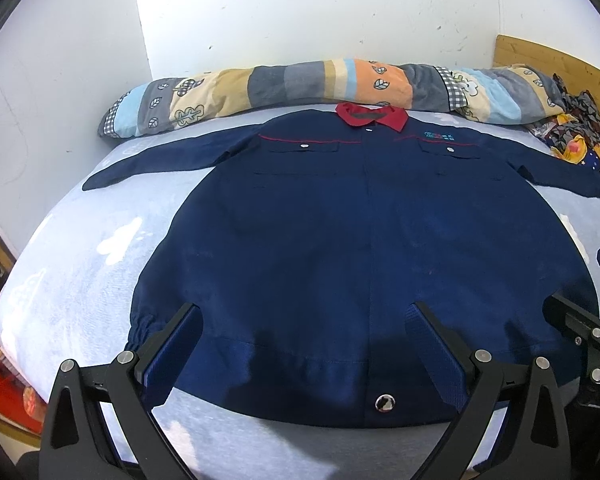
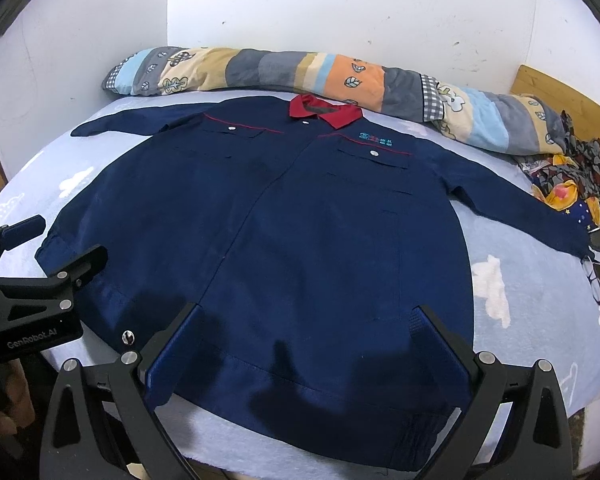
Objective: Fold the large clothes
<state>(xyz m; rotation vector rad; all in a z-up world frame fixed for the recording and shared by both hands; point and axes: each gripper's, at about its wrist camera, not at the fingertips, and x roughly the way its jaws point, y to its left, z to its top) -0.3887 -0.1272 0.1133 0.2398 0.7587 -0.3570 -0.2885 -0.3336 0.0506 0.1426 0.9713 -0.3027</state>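
Navy jacket [image 1: 340, 220] spread flat, face up on bed [image 1: 80, 248], red collar [image 1: 374, 118] at far side by rolled quilt [image 1: 300, 84], sleeves out left and right. Left tool [image 1: 304, 344] spread wide, empty, hovering over near hem. Right tool [image 2: 306, 344] likewise wide, empty, over near hem toward right. Looks like the start: nothing folded yet. Next move likely calls for pinching a sleeve or side edge with each tool and carrying it across toward centre line, keeping fabric flat. Glasses [image 2: 598, 280] near right sleeve cuff: avoid snagging.
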